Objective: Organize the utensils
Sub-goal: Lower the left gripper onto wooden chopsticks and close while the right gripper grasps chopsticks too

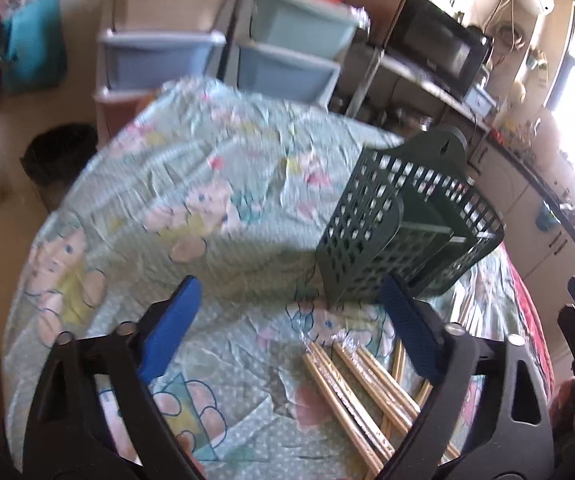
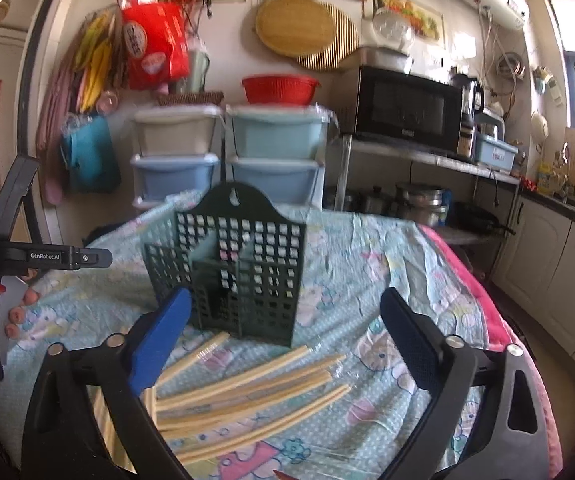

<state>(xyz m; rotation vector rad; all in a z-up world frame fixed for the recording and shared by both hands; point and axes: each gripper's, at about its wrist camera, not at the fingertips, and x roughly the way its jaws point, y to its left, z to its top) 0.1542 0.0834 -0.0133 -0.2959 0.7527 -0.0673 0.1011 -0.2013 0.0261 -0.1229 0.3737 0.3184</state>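
Several chopsticks [image 2: 247, 392] loose on desk [image 2: 427, 264] before holder [image 2: 243, 276]. Light, stiff, likely slippery; best pinched mid-length. Both grippers [image 1: 291, 328] [image 2: 287, 344] empty, fingers spread wide.

Chopsticks [image 2: 247, 384] before basket [image 2: 243, 264]

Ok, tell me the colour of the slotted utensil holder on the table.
Dark green utensil holder, clearest in the right wrist view.
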